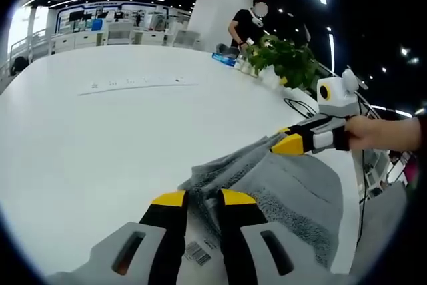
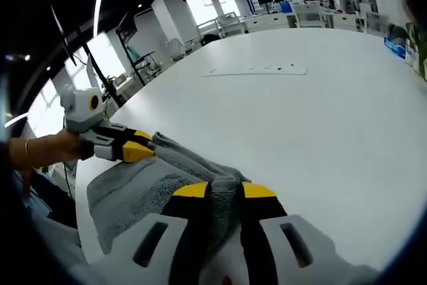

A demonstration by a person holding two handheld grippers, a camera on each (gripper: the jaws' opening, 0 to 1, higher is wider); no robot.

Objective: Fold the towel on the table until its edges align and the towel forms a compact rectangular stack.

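A grey towel lies on the white table, its near edge lifted between the two grippers. My left gripper is shut on a bunched corner of the towel. In the left gripper view the right gripper comes in from the right, held by a hand, pinching the other corner. In the right gripper view my right gripper is shut on the grey towel, and the left gripper grips the far corner at the left.
A potted green plant and small items stand at the table's far edge, with a person behind them. A cable runs along the right edge. A long power strip lies flat mid-table.
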